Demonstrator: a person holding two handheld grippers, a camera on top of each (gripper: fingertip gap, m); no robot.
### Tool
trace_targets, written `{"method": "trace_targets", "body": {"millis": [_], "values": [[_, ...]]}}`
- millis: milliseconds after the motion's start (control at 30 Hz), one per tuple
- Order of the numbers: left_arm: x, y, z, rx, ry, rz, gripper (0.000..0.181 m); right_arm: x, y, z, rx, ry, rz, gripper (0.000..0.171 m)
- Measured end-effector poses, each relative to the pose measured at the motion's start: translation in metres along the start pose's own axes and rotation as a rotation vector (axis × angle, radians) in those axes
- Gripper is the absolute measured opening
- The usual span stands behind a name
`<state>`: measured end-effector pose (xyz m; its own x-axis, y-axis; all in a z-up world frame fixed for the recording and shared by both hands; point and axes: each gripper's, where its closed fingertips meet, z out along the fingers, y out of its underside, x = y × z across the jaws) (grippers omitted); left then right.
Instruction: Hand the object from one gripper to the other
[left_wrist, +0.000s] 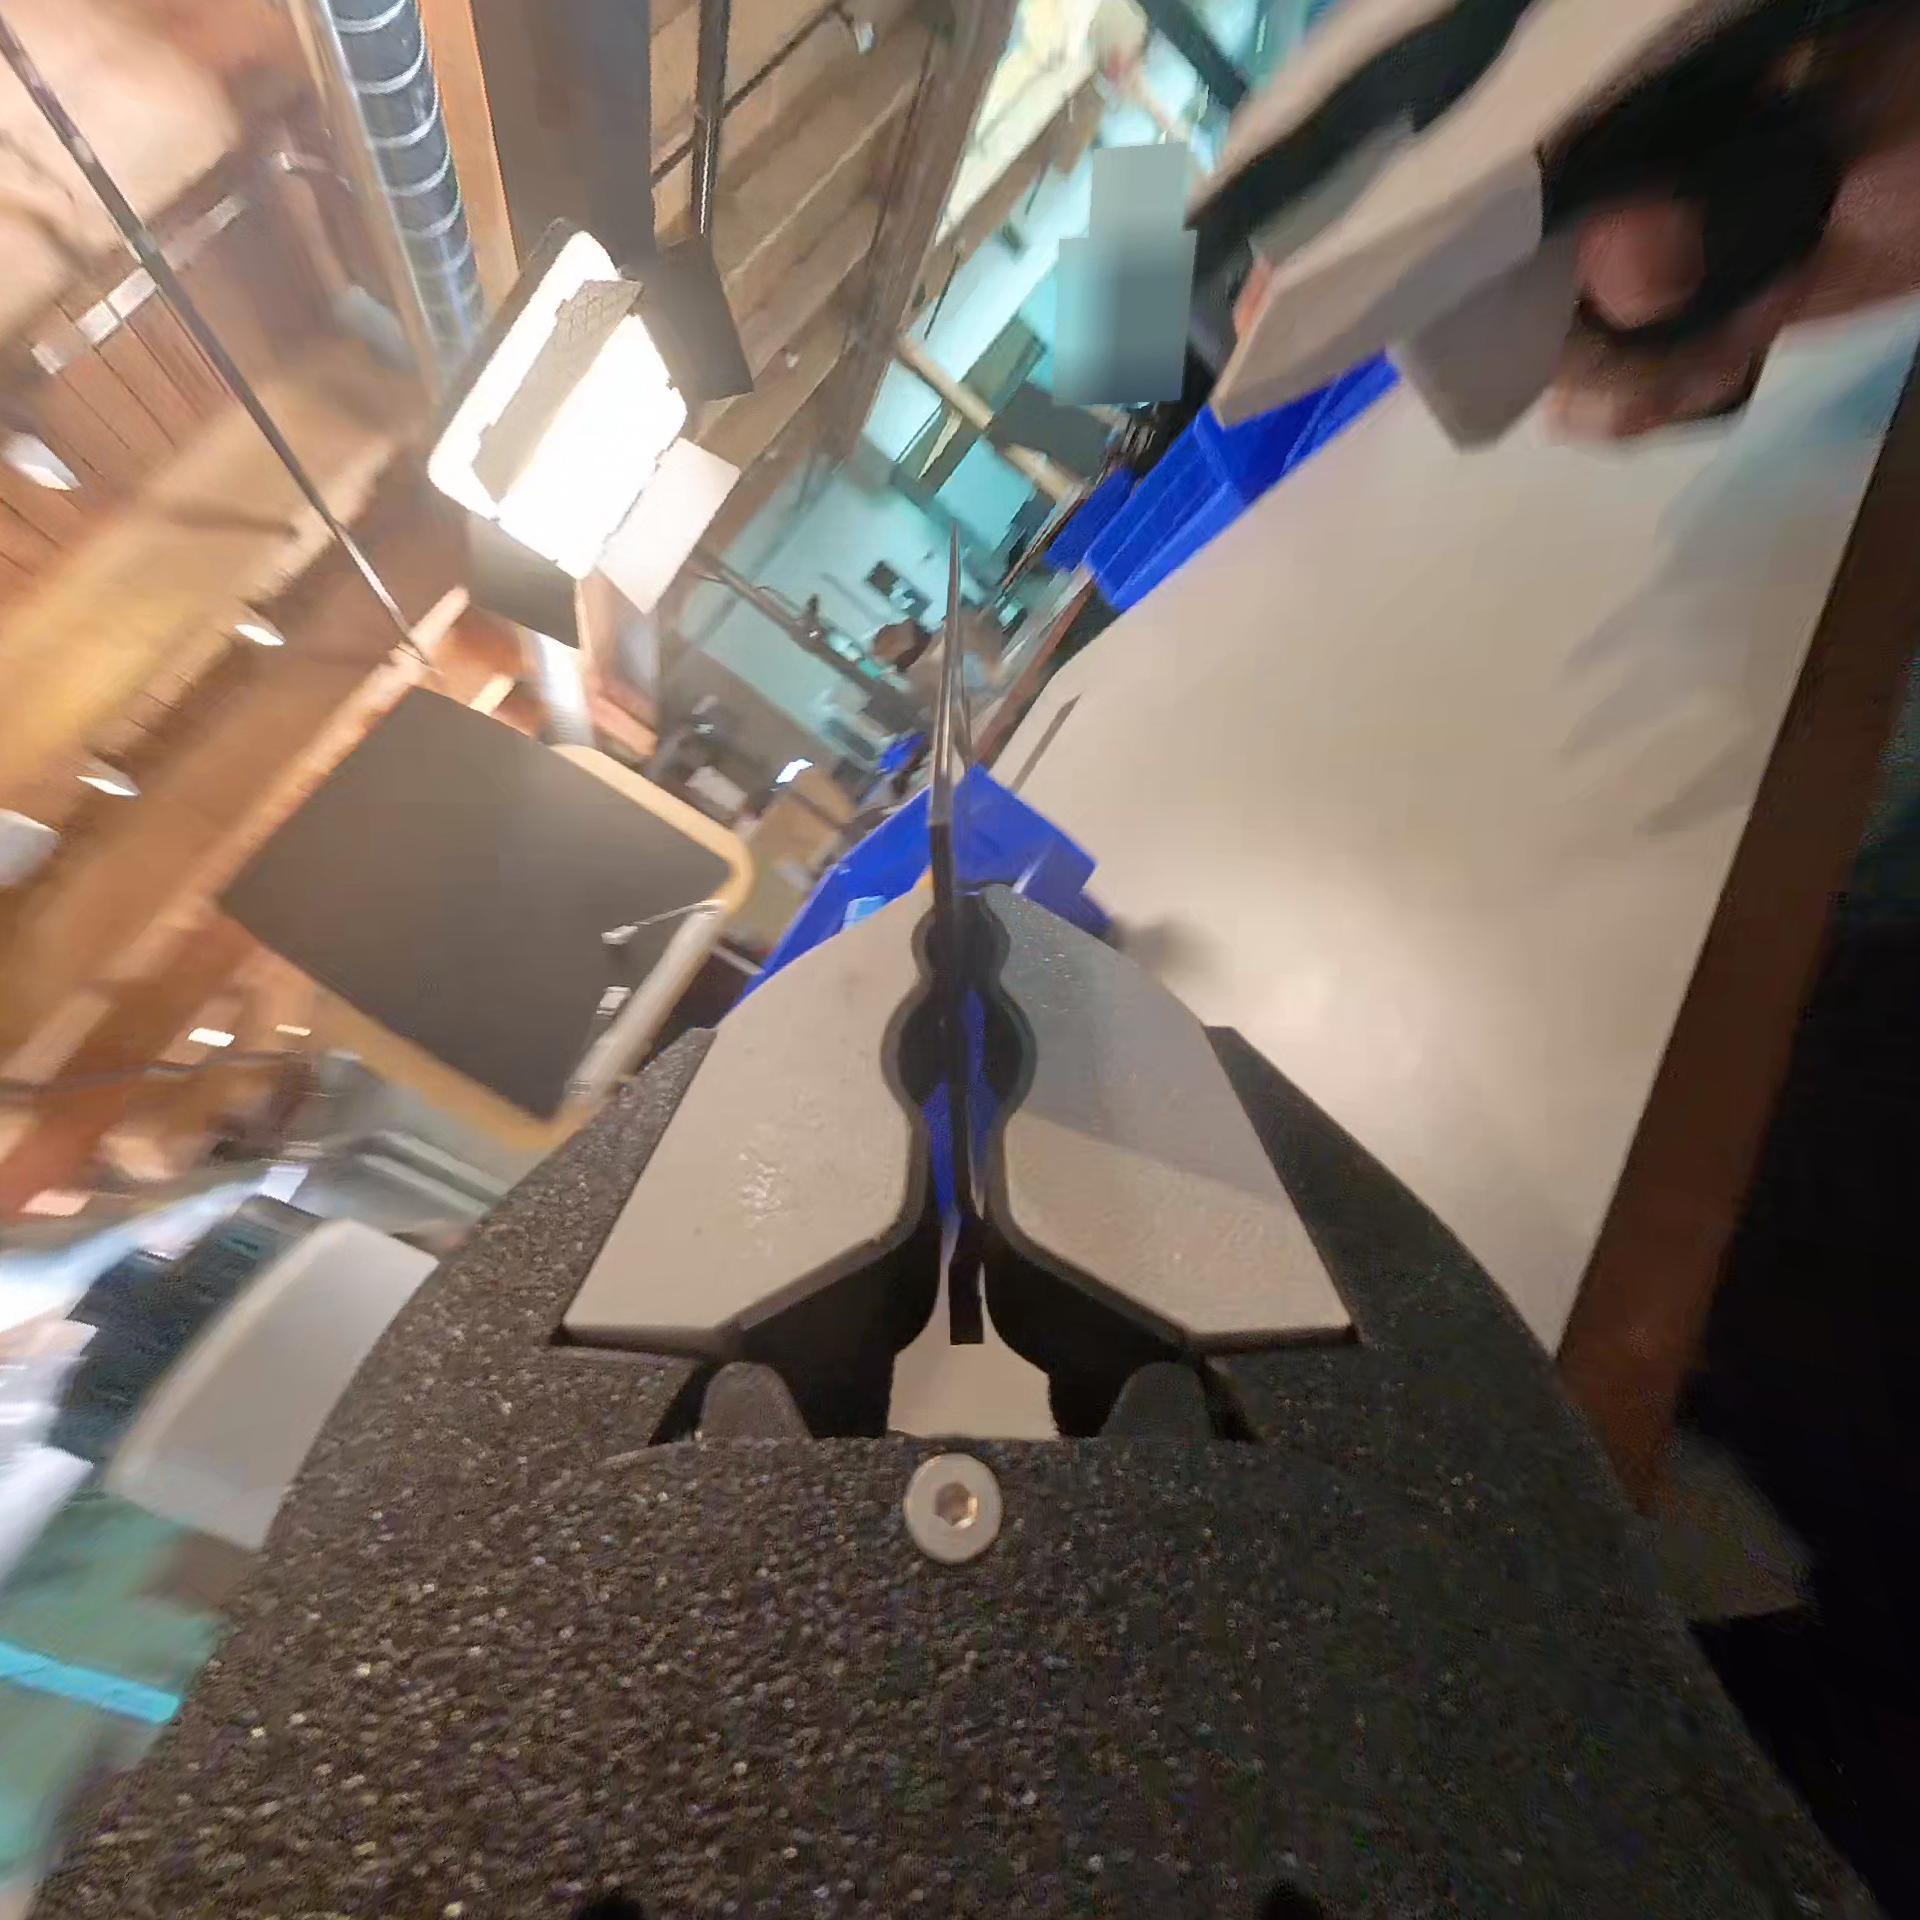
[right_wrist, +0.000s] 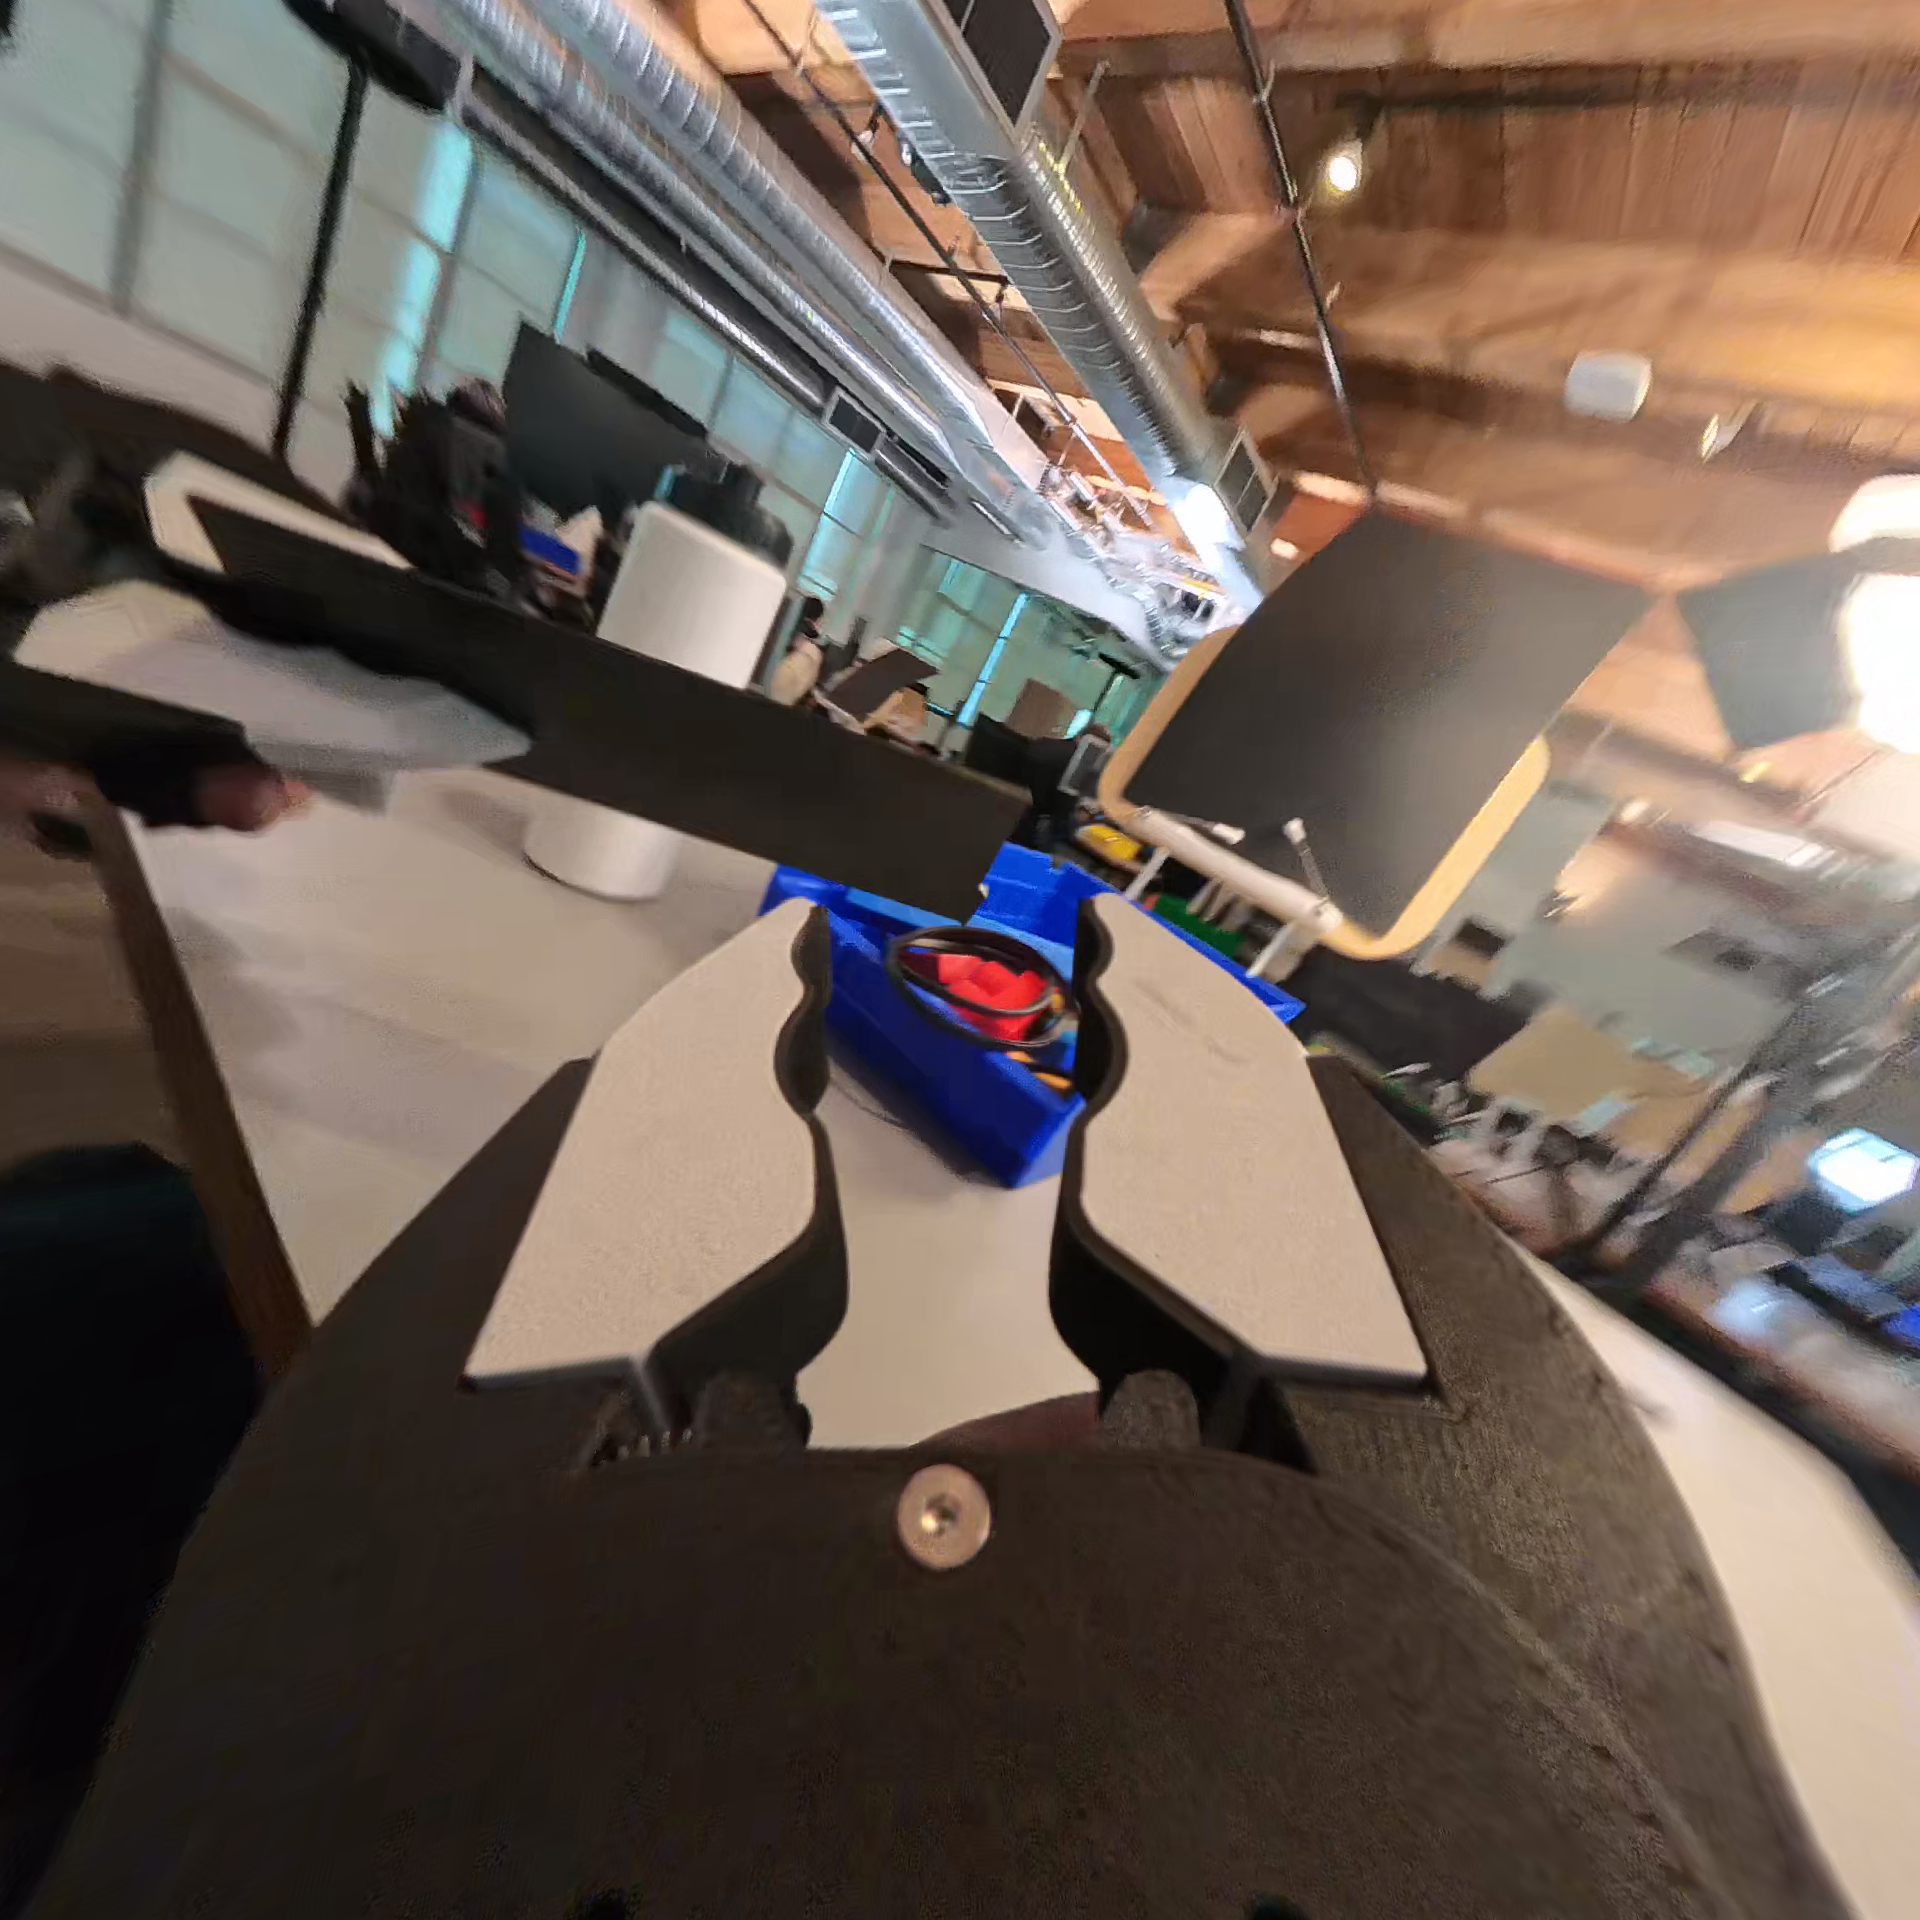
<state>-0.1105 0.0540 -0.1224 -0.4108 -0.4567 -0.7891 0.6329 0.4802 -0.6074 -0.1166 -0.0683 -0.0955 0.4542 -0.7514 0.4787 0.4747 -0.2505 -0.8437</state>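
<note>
The left tongs (left_wrist: 961, 914) are clamped on a thin black strip (right_wrist: 727, 743), whose long axis points forward past their tips. The right tongs (right_wrist: 951, 925) stand apart, empty, above the grey surface (right_wrist: 416, 966) and a blue bin (right_wrist: 935, 1081).

Left tool (left_wrist: 961, 914): clamped on a thin dark sheet (left_wrist: 951, 748), seen edge-on, sticking out past the fingertips.
Right tool (left_wrist: 1382, 260): upper right, blurred, above the bench (left_wrist: 1403, 748).
Blue bins (left_wrist: 1174, 499): on the bench.
</note>
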Motion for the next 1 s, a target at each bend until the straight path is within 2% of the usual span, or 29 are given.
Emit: {"method": "trace_targets", "body": {"millis": [133, 167, 233, 333, 400, 467, 500, 533, 567, 633, 700, 833, 1000], "values": [[0.017, 0.004, 0.008, -0.103, -0.036, 0.32, 0.002, -0.025, 0.004, 0.007, -0.056, 0.028, -0.346, 0.054], [0.022, 0.004, 0.01, -0.114, -0.032, 0.368, 0.002, -0.03, 0.006, 0.009, -0.071, 0.043, -0.427, 0.061], [0.028, 0.002, 0.012, -0.116, -0.027, 0.424, 0.002, -0.038, 0.009, 0.013, -0.102, 0.074, -0.585, 0.067], [0.03, -0.005, 0.011, -0.091, -0.039, 0.478, 0.002, -0.047, 0.017, 0.019, -0.15, 0.078, -0.678, 0.068], [0.037, -0.013, 0.008, -0.042, -0.022, 0.516, 0.002, -0.049, 0.019, 0.021, -0.16, 0.096, -0.701, 0.064], [0.046, -0.023, 0.005, 0.024, 0.018, 0.538, 0.003, -0.048, 0.02, 0.022, -0.166, 0.123, -0.714, 0.053], [0.049, -0.027, 0.003, 0.06, 0.035, 0.521, 0.003, -0.046, 0.021, 0.022, -0.176, 0.132, -0.712, 0.033], [0.046, -0.032, 0.001, 0.094, 0.022, 0.476, 0.007, -0.046, 0.024, 0.023, -0.196, 0.12, -0.695, 0.015], [0.04, -0.038, -0.001, 0.126, 0.002, 0.414, 0.015, -0.045, 0.028, 0.023, -0.22, 0.108, -0.654, 0.007], [0.021, -0.049, -0.008, 0.21, -0.045, 0.246, 0.036, -0.041, 0.033, 0.024, -0.255, 0.094, -0.53, 0.006], [-0.001, -0.058, -0.018, 0.295, -0.069, 0.046, 0.05, -0.038, 0.034, 0.024, -0.261, 0.062, -0.374, 0.005], [-0.023, -0.057, -0.026, 0.389, 0.007, -0.34, 0.054, -0.046, 0.019, 0.022, -0.196, -0.109, 0.053, 0.002], [-0.011, -0.052, -0.015, 0.356, 0.211, -0.676, 0.053, -0.076, -0.009, 0.012, -0.123, -0.448, 0.478, 0.002]]}}
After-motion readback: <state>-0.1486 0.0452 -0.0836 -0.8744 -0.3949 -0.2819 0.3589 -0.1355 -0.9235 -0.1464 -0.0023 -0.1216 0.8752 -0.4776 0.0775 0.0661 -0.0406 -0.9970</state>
